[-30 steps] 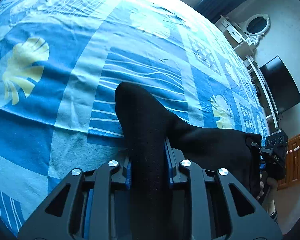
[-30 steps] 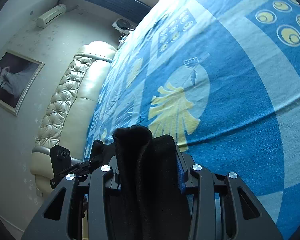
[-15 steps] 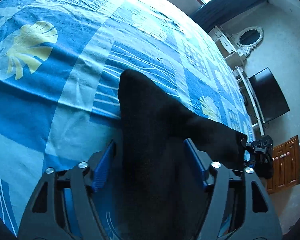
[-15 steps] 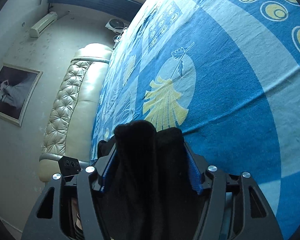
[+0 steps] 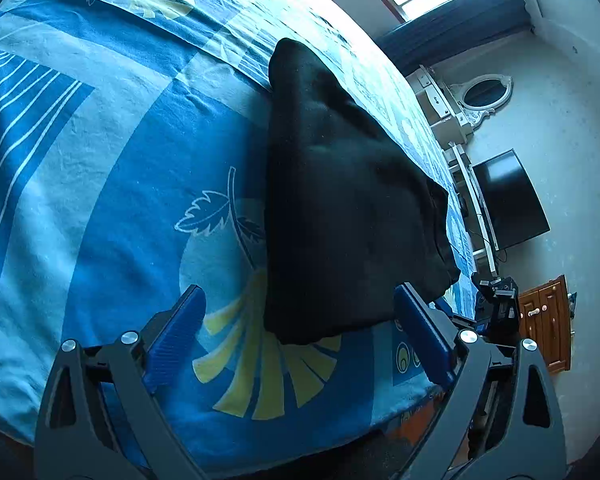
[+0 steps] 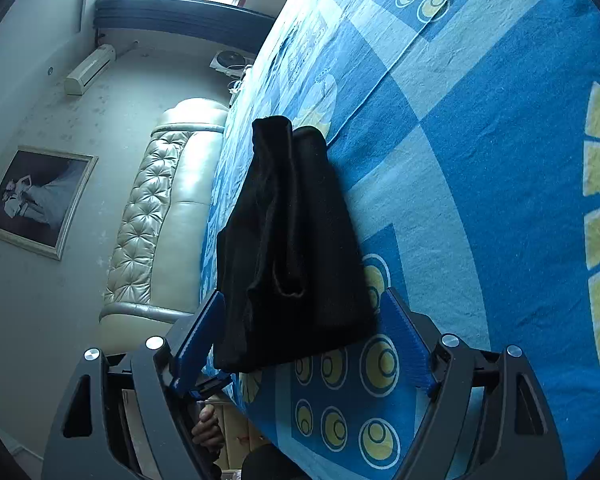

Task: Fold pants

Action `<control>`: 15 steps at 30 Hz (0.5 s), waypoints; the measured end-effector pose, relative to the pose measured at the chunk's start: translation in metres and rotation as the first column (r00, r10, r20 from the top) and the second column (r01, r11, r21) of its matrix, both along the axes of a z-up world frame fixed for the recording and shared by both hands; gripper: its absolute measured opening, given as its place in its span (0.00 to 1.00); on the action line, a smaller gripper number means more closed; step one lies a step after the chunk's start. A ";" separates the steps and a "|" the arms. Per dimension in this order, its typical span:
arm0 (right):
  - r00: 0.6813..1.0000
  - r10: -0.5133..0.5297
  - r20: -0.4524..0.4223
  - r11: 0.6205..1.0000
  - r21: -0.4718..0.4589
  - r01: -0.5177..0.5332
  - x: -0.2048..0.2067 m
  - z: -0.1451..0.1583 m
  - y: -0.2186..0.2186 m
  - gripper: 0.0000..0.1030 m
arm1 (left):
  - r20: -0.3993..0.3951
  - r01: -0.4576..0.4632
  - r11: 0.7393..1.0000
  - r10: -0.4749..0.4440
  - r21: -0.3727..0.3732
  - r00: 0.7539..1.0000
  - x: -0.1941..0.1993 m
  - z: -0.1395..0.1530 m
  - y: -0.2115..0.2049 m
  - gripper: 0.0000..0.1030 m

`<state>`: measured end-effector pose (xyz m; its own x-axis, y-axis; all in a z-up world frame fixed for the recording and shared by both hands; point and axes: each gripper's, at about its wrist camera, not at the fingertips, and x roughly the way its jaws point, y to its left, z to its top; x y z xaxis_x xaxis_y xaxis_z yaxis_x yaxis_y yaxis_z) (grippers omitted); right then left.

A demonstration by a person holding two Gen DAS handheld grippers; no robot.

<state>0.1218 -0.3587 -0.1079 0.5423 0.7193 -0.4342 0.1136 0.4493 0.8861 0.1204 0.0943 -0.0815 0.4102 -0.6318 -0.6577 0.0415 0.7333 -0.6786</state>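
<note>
I have just been opening both the left tongs (image 5: 300,336) and right tongs (image 6: 304,340) off the folded black pants (image 5: 340,208), now lying free near the bed (image 5: 112,168) edge (release step, I judge), so next I need only check the fold.

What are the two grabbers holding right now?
Nothing. Both the left gripper and right gripper have just opened; the pants lie loose on the bed.
</note>
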 end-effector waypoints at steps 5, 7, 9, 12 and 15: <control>1.000 -0.020 -0.007 1.000 -0.017 0.020 0.002 0.001 0.008 0.81 | -0.008 -0.027 1.000 0.027 -0.010 1.000 -0.001 -0.003 0.000 0.92; 1.000 -0.013 -0.011 0.999 -0.037 0.012 0.003 0.002 0.014 0.82 | -0.021 -0.029 0.999 0.028 -0.039 0.999 -0.001 -0.005 -0.001 0.92; 1.000 0.000 -0.018 0.999 -0.052 -0.001 0.006 0.000 0.019 0.83 | -0.035 -0.032 0.997 0.030 -0.066 0.999 0.001 -0.006 -0.001 0.92; 1.000 0.005 -0.025 0.997 -0.077 -0.007 0.009 -0.001 0.025 0.83 | -0.047 -0.045 0.995 0.041 -0.090 0.998 0.004 -0.008 -0.003 0.92; 1.000 0.012 -0.027 0.996 -0.090 -0.014 0.014 -0.002 0.029 0.84 | -0.069 -0.077 0.992 0.071 -0.097 0.995 0.007 -0.011 -0.003 0.78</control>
